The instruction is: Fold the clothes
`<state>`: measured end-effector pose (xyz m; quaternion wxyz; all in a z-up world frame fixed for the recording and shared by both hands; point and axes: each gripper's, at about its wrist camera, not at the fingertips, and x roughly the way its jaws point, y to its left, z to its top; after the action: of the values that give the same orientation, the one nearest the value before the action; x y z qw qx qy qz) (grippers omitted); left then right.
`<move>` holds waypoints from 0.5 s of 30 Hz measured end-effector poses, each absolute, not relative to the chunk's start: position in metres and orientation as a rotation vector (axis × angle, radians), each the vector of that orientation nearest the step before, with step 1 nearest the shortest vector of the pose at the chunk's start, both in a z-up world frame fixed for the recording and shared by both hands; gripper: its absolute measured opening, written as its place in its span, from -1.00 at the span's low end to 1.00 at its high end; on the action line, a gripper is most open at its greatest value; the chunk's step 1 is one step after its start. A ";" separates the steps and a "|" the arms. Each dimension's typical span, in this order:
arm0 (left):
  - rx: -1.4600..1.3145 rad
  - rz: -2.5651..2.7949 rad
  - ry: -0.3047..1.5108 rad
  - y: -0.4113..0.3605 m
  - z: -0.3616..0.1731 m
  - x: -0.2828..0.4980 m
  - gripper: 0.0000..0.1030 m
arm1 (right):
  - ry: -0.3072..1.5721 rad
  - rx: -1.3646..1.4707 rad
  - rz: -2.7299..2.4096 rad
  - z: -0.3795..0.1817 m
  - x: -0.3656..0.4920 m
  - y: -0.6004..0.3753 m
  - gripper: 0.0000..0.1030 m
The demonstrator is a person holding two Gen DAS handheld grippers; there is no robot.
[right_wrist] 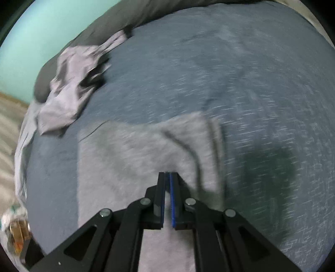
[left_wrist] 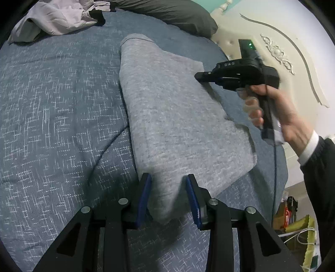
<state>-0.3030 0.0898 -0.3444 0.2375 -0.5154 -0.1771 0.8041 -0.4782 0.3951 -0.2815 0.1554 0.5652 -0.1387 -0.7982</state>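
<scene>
So the heathered grey knit garment (left_wrist: 178, 117) is lying on the blue-patterned bed quilt (left_wrist: 52, 104) as a long doubled-up strip, partly folded I'd say. The left tool (left_wrist: 168, 198) is open around its near end. The right tool (right_wrist: 167, 198) looks pinched shut over the grey fabric; can't tell if it's gripping. The crumpled lilac garment (left_wrist: 56, 18) near the dark grey pillow (left_wrist: 167, 12) looks unfolded.

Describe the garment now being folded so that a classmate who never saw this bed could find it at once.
On the blue bedspread, look beside the headboard. The grey knit garment lies there, folded into a long flat strip; unlike the crumpled lilac clothing near the dark pillow, it is neat and heathered.
</scene>
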 end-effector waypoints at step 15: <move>-1.443 2.158 -0.606 0.072 -0.352 -0.312 -0.18 | -0.553 1.533 -2.167 -0.263 -0.402 0.459 -0.07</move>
<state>-0.3123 0.0724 -0.3520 0.2358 -0.5262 -0.2208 0.7866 -0.4022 0.4592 -0.2633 0.2133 0.5525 -0.1992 -0.7808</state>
